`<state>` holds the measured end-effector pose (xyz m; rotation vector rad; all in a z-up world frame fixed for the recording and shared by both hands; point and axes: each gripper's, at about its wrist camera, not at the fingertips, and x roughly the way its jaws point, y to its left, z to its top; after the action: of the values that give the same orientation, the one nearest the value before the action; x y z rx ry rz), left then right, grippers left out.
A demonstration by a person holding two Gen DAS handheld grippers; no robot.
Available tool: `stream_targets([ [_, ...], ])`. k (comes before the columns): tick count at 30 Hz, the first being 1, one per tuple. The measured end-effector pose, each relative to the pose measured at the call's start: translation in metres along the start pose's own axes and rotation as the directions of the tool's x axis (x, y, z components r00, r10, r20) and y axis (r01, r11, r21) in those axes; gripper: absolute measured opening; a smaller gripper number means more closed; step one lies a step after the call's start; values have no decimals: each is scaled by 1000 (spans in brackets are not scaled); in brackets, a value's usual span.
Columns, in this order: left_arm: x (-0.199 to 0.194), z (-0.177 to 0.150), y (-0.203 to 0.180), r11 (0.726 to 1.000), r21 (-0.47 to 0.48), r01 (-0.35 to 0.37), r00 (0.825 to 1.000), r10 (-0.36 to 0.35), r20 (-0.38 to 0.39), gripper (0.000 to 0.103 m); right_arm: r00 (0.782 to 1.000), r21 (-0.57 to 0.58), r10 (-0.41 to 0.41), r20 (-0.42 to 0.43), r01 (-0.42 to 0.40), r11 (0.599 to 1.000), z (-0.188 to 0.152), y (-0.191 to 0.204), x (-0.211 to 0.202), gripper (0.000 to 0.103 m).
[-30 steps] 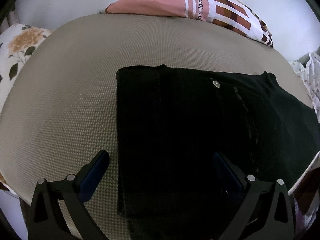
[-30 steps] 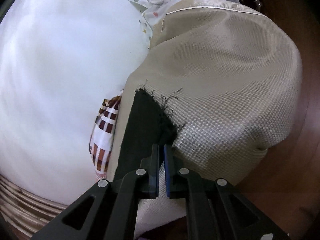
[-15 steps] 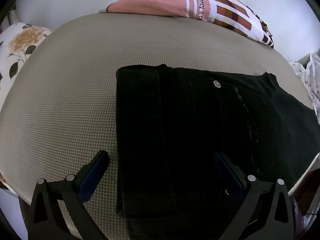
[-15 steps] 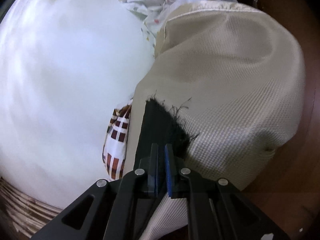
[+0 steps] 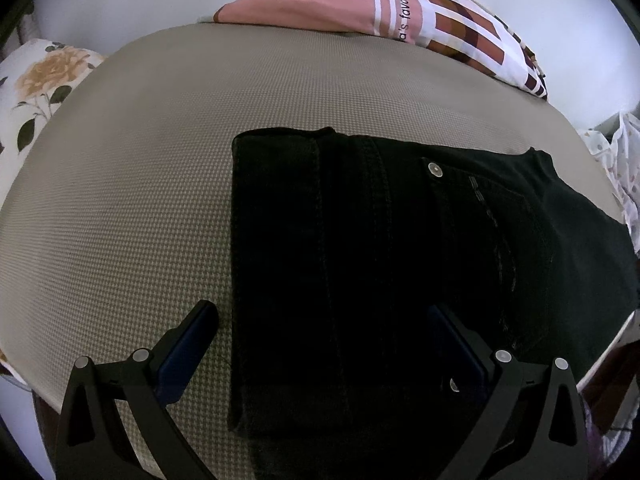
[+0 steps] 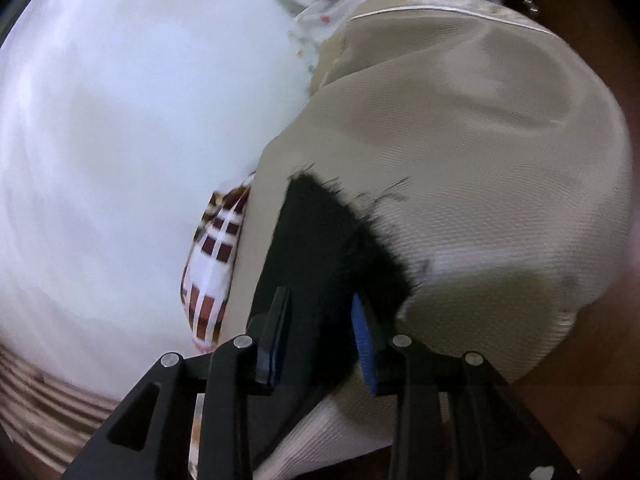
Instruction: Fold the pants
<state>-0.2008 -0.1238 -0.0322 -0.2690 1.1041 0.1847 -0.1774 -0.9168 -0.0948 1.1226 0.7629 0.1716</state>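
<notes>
Black pants (image 5: 380, 272) lie flat on a beige woven mattress (image 5: 140, 200), waistband to the left, legs running off to the right. My left gripper (image 5: 320, 320) is open and hovers over the waist end, one finger over the mattress, the other over the pants. In the right wrist view the frayed leg hem (image 6: 328, 232) lies on the mattress (image 6: 480, 160). My right gripper (image 6: 320, 316) is open, its jaws parted on either side of the hem fabric, not clamping it. The view is blurred.
A pink and brown checked garment (image 5: 400, 8) lies at the far edge of the mattress; it also shows in the right wrist view (image 6: 212, 280). A floral pillow (image 5: 36, 88) sits at the far left. Spotted white fabric (image 5: 620, 172) lies at the right. A white wall (image 6: 140, 120) is behind.
My right gripper was shut on the leg hem and has opened, letting it go. It has also moved, so the view shifted. The left gripper and the waist end have not moved.
</notes>
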Motion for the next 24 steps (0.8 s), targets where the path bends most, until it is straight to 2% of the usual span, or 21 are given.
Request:
stream_targets([
  [2,0,0,0,1000,0,0,1000,0,0,103,999,-13,-38,-3,38,999,0,0,6,28],
  [4,0,0,0,1000,1,0,1000,0,0,103,996,-11,-94,1,94,995,2,-5,9,4],
  [6,0,1,-1,1000,6,-4,1000,4,1,103,995,0,-102,0,102,995,2,-8,11,3],
  [8,-1,1,-2,1000,15,-14,1000,13,3,103,988,-52,-156,12,156,986,0,3,6,3],
  [11,-3,1,-7,998,43,-35,999,34,18,103,988,-64,-149,48,152,986,-3,12,-9,2],
  [14,-2,0,-6,998,49,-31,999,30,25,103,985,-58,-167,37,169,984,-8,4,-12,2],
  [15,-1,0,-5,999,42,-22,1000,21,22,103,987,-31,-156,25,157,987,-9,-5,-8,2],
  [17,0,0,-1,1000,21,1,1000,-1,14,103,997,33,-75,25,74,997,-6,-18,-7,2],
  [19,0,1,0,1000,13,6,1000,-6,11,103,997,60,-46,62,42,997,-5,-22,-12,8],
  [22,-2,1,-4,999,41,-14,1000,13,23,103,995,100,-28,99,18,995,-4,-28,-25,10],
  [24,-7,1,-9,997,69,-41,998,38,45,103,990,96,-60,129,48,994,-4,-28,-36,12],
])
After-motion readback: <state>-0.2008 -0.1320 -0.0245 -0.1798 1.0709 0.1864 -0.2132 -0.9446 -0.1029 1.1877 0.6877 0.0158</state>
